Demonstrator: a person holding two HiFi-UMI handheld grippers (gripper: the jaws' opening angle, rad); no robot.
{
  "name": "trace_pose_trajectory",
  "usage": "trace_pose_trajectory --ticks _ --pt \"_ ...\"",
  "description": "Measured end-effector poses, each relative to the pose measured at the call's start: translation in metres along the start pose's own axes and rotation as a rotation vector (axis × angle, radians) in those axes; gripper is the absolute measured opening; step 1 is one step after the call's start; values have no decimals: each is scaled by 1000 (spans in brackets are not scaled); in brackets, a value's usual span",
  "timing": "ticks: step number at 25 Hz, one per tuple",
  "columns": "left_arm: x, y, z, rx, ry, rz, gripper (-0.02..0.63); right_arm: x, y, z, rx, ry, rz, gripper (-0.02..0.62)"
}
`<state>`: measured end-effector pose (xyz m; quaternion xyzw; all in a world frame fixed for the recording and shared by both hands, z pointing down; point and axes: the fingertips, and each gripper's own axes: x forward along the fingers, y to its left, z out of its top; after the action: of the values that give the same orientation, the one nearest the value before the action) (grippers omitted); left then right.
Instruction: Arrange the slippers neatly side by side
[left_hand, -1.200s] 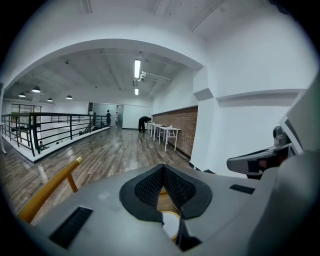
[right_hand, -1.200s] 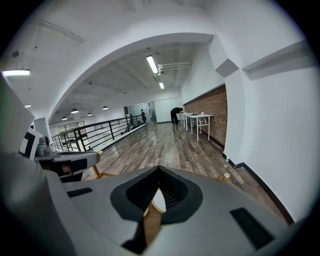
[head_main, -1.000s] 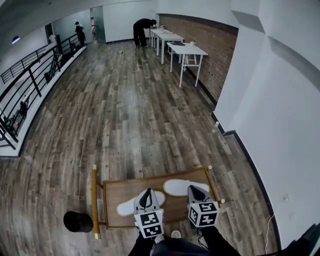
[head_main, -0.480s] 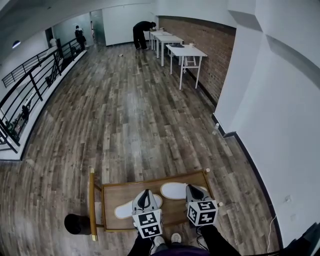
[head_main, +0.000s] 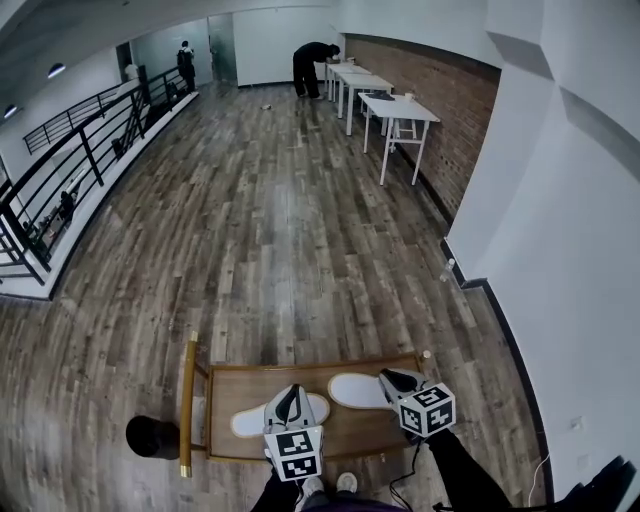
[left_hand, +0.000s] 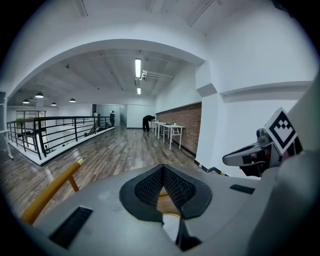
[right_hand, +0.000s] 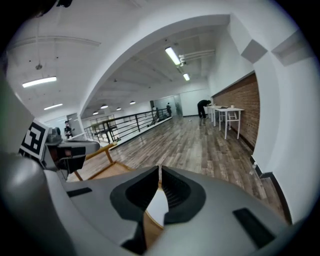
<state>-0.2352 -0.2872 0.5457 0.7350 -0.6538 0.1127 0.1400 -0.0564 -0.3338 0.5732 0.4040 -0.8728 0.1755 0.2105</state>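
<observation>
Right gripper (head_main: 387, 378) drifted toward table (head_main: 300, 366) right edge — fingers together, empty | left gripper (head_main: 291, 391) likewise | slippers (head_main: 355, 390) staggered

- The left gripper (head_main: 291, 400) hangs over the near middle of the wooden table (head_main: 240, 385), with its jaws closed on nothing.
- The right gripper (head_main: 397, 380) hangs over the table's right end, also closed and empty.

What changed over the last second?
The right gripper swung slightly rightward, toward the wooden table's end. Nothing was taken or released. The left gripper, the left slipper and the right slipper stayed put; both jaws remained shut.
</observation>
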Motion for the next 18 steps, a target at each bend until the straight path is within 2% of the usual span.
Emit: trace_pose_trajectory --ticks 5,9,12,15,18 --pt "-2 14 -10 1 28 32 0 29 -5 -20 -106 160 168 0" --pt "-2 26 -18 3 50 57 0 54 -5 -28 -167 248 261 74" --pt "-2 33 -22 3 64 81 0 69 -5 -51 -313 406 332 175" --pt "-3 39 -25 -2 75 96 0 77 -6 -82 -467 585 397 186" --pt "-4 43 -25 3 82 99 0 84 -7 -105 -572 714 446 204"
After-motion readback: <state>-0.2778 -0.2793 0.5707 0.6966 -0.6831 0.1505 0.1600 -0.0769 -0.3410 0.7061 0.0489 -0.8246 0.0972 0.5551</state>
